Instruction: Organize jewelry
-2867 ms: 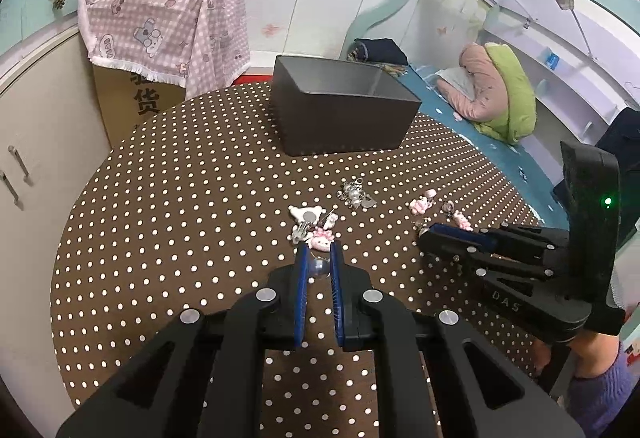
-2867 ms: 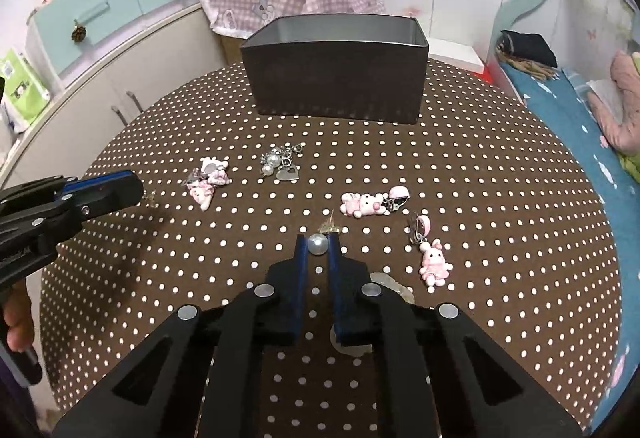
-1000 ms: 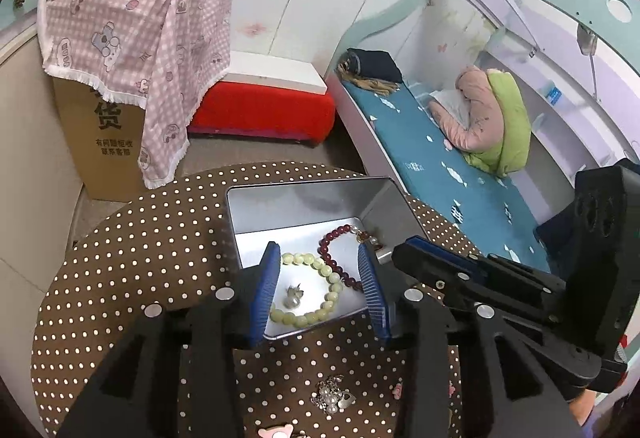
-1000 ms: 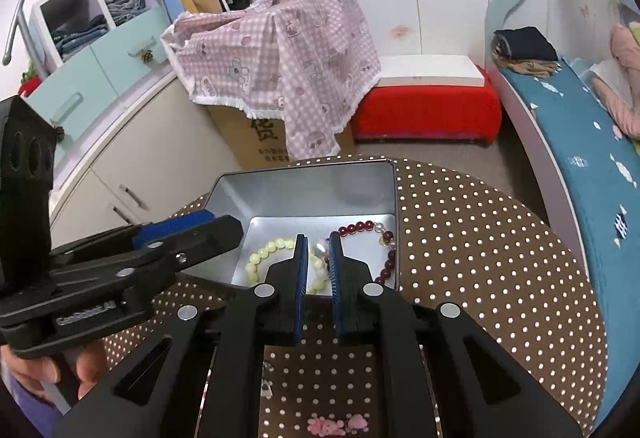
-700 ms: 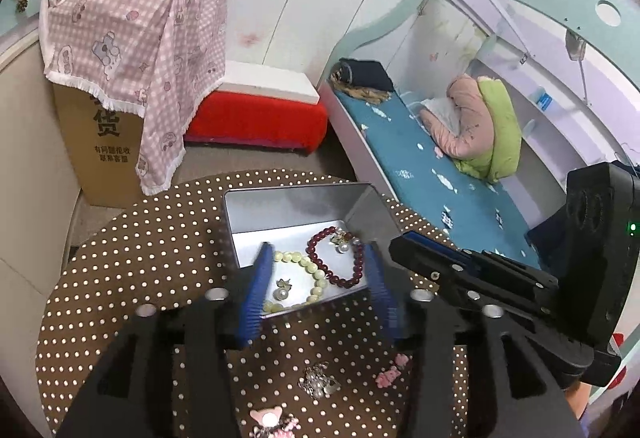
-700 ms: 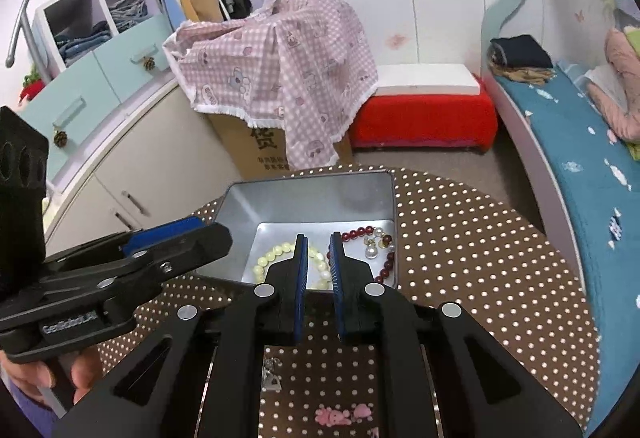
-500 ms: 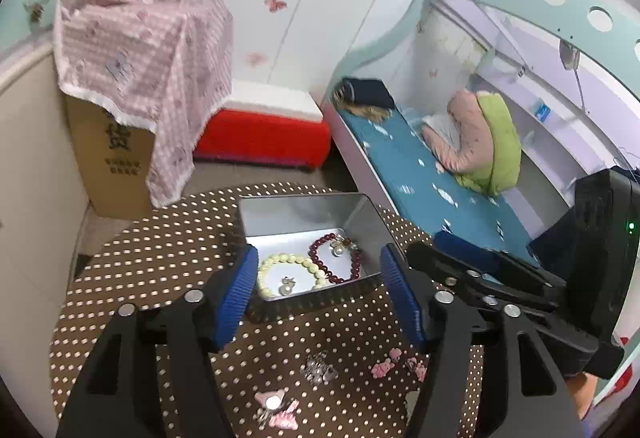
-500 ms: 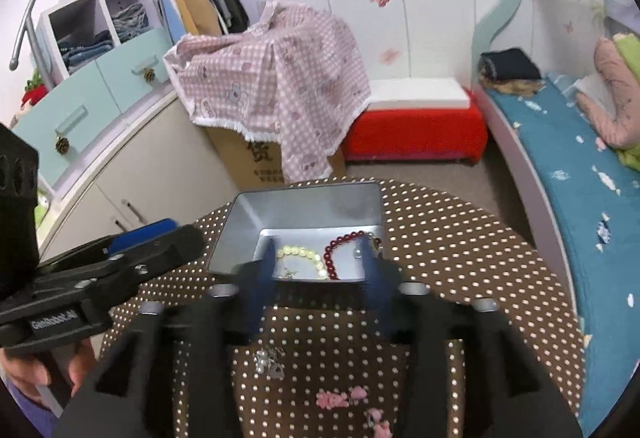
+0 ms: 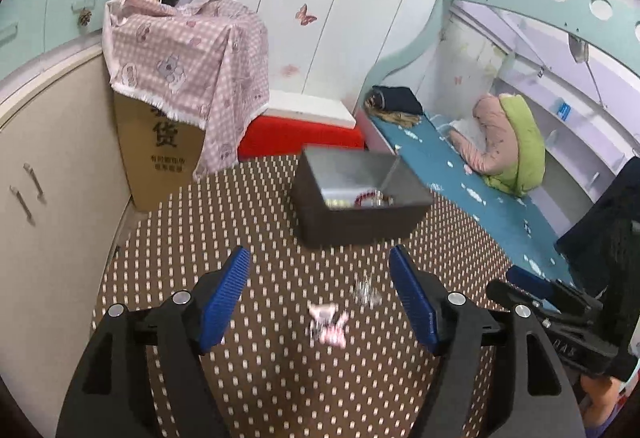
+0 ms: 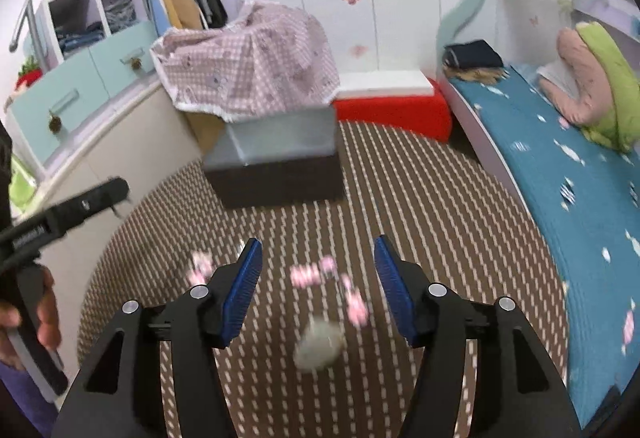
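Both grippers are released, jaws spread wide and empty: the left gripper point(image 9: 320, 294) and right gripper point(image 10: 318, 280) hover above blurred pink charms point(image 9: 328, 324) on the dotted counter point(image 9: 256, 206). Farther off, the tin point(image 9: 360, 214) holds a red bracelet point(image 9: 370, 197). The far-left carton point(image 9: 164, 162) reads "货".

A box point(image 9: 360, 216) stands on the far part of the bench point(image 9: 256, 206), with beads point(image 9: 370, 198) lying inside it. Nearer, small charms point(image 9: 328, 322) and a trinket point(image 9: 366, 292) lie on the bench, apart from the box. Behind the bench, to the left, sits a draped carton point(image 9: 168, 158); a bed point(image 9: 476, 198) runs along the right side.
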`<action>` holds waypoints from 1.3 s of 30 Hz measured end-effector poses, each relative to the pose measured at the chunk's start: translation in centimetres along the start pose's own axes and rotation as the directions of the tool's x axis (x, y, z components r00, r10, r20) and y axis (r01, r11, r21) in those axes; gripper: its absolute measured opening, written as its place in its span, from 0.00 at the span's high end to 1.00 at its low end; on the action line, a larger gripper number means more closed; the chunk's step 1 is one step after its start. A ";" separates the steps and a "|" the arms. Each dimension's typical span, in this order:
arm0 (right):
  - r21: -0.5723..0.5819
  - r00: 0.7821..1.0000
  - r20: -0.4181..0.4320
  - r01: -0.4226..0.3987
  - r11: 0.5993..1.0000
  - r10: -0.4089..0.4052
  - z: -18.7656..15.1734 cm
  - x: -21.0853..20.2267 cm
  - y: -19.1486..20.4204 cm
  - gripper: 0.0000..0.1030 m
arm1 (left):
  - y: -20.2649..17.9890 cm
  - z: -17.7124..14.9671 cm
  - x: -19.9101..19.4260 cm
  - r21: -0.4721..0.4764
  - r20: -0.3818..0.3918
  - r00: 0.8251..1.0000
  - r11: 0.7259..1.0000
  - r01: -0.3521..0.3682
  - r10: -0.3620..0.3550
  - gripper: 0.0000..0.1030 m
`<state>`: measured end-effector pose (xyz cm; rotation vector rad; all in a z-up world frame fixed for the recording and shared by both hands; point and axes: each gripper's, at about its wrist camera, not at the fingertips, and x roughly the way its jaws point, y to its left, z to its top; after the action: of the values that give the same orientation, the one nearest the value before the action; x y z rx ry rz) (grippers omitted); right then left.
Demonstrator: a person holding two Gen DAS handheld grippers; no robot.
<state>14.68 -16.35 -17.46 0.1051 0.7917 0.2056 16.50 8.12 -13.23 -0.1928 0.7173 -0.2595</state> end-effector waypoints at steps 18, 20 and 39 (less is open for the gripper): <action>-0.016 0.994 -0.112 0.005 1.000 -0.007 -5.0 4.1 1.3 0.65 | -0.2 -6.7 2.5 0.030 -0.129 0.991 0.999 -0.033 0.037 0.32; -0.034 0.993 -0.118 0.008 0.999 -0.012 -5.0 4.1 1.3 0.72 | -0.2 -6.8 2.9 0.035 -0.133 0.990 0.999 -0.040 0.045 0.32; -0.035 0.990 -0.129 -0.052 0.998 0.047 -3.9 4.6 -0.2 0.72 | 1.5 -3.8 7.1 0.005 -0.167 0.983 0.997 -0.081 0.081 0.32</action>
<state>15.05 -15.50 -23.43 0.0762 0.9136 0.2768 19.36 7.07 -20.81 -0.1441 0.8894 -0.1988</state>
